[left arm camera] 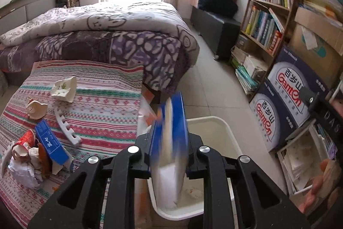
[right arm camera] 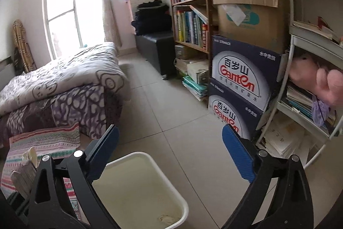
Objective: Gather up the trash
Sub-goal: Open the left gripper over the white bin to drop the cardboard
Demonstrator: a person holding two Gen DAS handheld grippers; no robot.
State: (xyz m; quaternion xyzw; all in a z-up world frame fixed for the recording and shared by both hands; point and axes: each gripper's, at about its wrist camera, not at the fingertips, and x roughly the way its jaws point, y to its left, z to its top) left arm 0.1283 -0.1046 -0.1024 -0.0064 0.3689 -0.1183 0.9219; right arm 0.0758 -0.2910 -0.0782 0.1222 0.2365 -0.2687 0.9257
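One flat white and blue packet (left arm camera: 169,138) hangs blurred between the barely parted left claw (left arm camera: 169,121) pads, over the near white bin (left arm camera: 227,128). It looks light and bendy; pinch its edge. The right claw (right arm camera: 171,156) is wide open, empty.

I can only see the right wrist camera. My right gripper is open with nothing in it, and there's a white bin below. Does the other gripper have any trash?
Observer: Yes. In the left wrist view a blurred flat white piece stands between the left gripper's pads, above the white bin. I can't tell if it's gripped.
Child: Is there more trash to get?
Observer: Yes. On the striped cloth there's a pile with a blue box, a crushed red cup and crumpled paper.
Child: Anything else?
Observer: A white toothed foam strip lies beside the pile.
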